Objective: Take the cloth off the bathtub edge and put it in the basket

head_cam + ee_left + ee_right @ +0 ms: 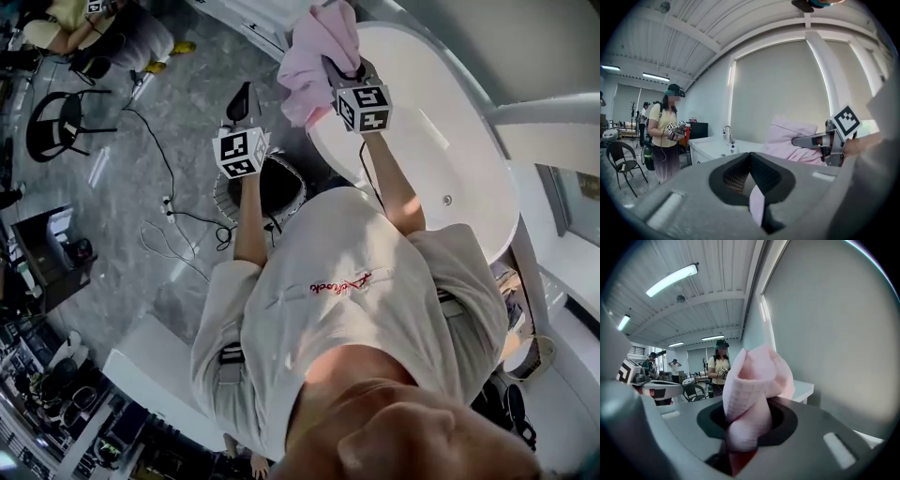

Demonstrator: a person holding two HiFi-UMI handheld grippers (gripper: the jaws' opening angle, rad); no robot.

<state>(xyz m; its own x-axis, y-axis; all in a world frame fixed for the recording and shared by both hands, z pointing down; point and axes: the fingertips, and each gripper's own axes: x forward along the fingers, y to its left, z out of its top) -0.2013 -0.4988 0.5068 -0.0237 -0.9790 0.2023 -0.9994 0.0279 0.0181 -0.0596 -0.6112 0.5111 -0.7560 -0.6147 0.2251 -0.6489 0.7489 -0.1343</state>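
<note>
Red script [342, 283] across the white shirt [375, 244] is illegible.

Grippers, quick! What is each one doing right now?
Left gripper: jaws together, holding nothing.
Right gripper: closed on the pink cloth.

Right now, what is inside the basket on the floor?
The basket looks dark inside; nothing shows in the visible part. The left gripper and forearm cover part of it, so that part cannot be checked. The pink cloth is in the right gripper.
</note>
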